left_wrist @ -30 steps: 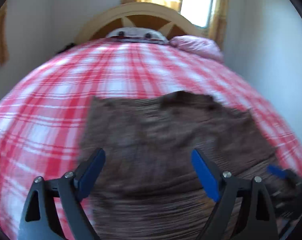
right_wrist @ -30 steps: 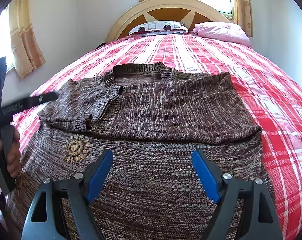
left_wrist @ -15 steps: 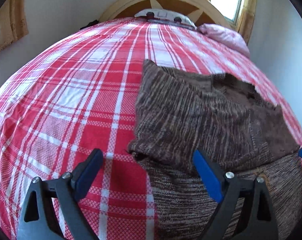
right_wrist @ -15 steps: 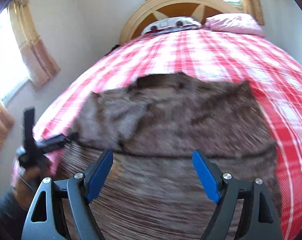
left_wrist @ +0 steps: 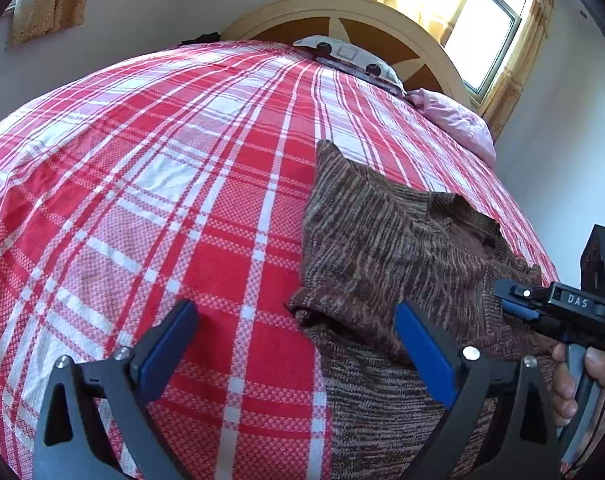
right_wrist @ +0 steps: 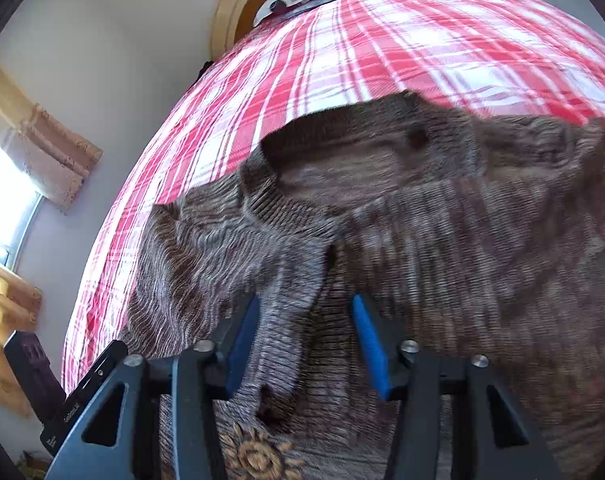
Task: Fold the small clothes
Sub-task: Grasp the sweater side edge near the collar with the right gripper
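Left wrist view first, since that's the left side of things: the left hand-held gripper [left_wrist: 294,344] is spread wide with its jaws opening, and there's nothing between them but red plaid bedspread [left_wrist: 150,208] and the left edge of the brown sweater [left_wrist: 386,256]. So it's empty, hovering just over the bed by the folded-in sleeve [left_wrist: 330,308]. The sweater lies flat on the bed, both sleeves folded across the chest by the look of it, and the bottom half with the little sun patch [right_wrist: 258,456] nearest the cameras.

Over on the right, the right hand-held gripper [right_wrist: 306,344] sits low over that sleeve near its cuff, jaws closing with the sleeve knit between the blue pads. That view is smeared with motion blur, so I can't swear the pads are actually pinching yet; looks to me like they're not quite there. You can also spot that gripper in the person's hand [left_wrist: 578,376] at the right edge of the left view.

My read: we're mid-fold, sleeves step, with the sleeve getting tidied or re-laid. Next move needs the right side to finish the pinch on just the sleeve layer, not the body underneath, then lay it flat before the bottom half gets folded up.
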A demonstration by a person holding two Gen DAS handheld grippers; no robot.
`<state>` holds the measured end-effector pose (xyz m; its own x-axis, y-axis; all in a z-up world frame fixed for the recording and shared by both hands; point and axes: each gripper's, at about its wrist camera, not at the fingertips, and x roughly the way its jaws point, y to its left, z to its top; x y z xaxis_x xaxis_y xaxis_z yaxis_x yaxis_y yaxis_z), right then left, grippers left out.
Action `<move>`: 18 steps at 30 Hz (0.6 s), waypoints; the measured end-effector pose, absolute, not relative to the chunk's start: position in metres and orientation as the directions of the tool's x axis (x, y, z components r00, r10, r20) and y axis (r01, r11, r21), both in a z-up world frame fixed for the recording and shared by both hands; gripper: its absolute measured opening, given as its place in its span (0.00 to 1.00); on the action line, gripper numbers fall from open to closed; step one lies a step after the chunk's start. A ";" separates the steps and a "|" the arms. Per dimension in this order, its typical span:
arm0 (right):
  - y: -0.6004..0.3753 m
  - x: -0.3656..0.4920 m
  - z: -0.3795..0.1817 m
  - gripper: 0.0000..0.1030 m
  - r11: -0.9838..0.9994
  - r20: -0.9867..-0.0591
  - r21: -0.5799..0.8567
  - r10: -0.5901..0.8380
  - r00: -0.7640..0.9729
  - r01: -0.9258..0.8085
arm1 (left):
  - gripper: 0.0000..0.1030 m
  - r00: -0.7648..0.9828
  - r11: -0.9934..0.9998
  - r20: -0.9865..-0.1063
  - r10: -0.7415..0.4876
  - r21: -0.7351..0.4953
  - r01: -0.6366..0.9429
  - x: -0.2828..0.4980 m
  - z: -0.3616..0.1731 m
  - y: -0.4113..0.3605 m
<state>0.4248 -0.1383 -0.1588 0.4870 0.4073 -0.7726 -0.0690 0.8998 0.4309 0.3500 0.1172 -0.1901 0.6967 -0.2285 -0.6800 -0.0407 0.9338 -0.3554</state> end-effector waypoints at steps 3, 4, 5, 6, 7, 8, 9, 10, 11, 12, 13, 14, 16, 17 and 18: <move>-0.123 0.422 -0.155 0.33 0.900 -0.762 0.415 0.425 0.488 -0.136 | 1.00 0.698 0.931 -0.676 -0.236 -0.364 -0.037 0.350 -0.190 0.117; -0.118 0.422 -0.155 0.31 0.900 -0.765 0.407 0.430 0.480 -0.156 | 1.00 0.697 0.932 -0.678 -0.235 -0.362 -0.037 0.351 -0.191 0.117; -0.114 0.423 -0.154 0.31 0.907 -0.773 0.384 0.418 0.477 -0.173 | 1.00 0.696 0.933 -0.679 -0.233 -0.359 -0.037 0.351 -0.190 0.116; -0.108 0.423 -0.153 0.19 0.917 -0.783 0.352 0.399 0.476 -0.189 | 1.00 0.696 0.934 -0.679 -0.232 -0.356 -0.037 0.351 -0.190 0.116; -0.105 0.423 -0.151 0.04 0.924 -0.790 0.327 0.383 0.479 -0.200 | 1.00 0.696 0.933 -0.679 -0.233 -0.358 -0.038 0.351 -0.190 0.116; -0.104 0.421 -0.148 0.04 0.932 -0.791 0.300 0.363 0.493 -0.205 | 1.00 0.697 0.932 -0.678 -0.234 -0.360 -0.038 0.351 -0.190 0.116; -0.104 0.421 -0.143 0.04 0.936 -0.786 0.283 0.353 0.508 -0.211 | 1.00 0.697 0.932 -0.678 -0.233 -0.360 -0.037 0.351 -0.190 0.115; -0.104 0.420 -0.138 0.03 0.936 -0.779 0.280 0.352 0.519 -0.215 | 1.00 0.696 0.933 -0.679 -0.231 -0.357 -0.038 0.351 -0.190 0.115; -0.105 0.418 -0.130 0.03 0.937 -0.768 0.272 0.349 0.537 -0.220 | 1.00 0.696 0.934 -0.681 -0.230 -0.354 -0.038 0.351 -0.190 0.115; -0.106 0.418 -0.124 0.03 0.938 -0.761 0.263 0.345 0.550 -0.225 | 1.00 0.695 0.937 -0.683 -0.225 -0.348 -0.038 0.352 -0.190 0.115; -0.106 0.418 -0.117 0.03 0.940 -0.753 0.251 0.339 0.564 -0.230 | 1.00 0.693 0.940 -0.688 -0.218 -0.338 -0.039 0.352 -0.191 0.114; -0.107 0.416 -0.109 0.03 0.943 -0.744 0.235 0.330 0.582 -0.234 | 1.00 0.691 0.943 -0.691 -0.213 -0.331 -0.039 0.352 -0.191 0.113; -0.111 0.415 -0.095 0.03 0.954 -0.727 0.191 0.294 0.620 -0.229 | 1.00 0.686 0.948 -0.698 -0.204 -0.316 -0.040 0.354 -0.191 0.111; -0.114 0.415 -0.090 0.03 0.960 -0.723 0.172 0.277 0.633 -0.223 | 1.00 0.685 0.950 -0.700 -0.199 -0.310 -0.040 0.354 -0.191 0.110; -0.118 0.416 -0.088 0.03 0.963 -0.723 0.163 0.265 0.638 -0.215 | 1.00 0.685 0.951 -0.702 -0.197 -0.306 -0.040 0.354 -0.191 0.110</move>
<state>0.4159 -0.1178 -0.0879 0.6382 0.2647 -0.7229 -0.2151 0.9630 0.1626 0.3536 0.1097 -0.1914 0.6846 -0.1965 -0.7020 -0.0404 0.9513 -0.3057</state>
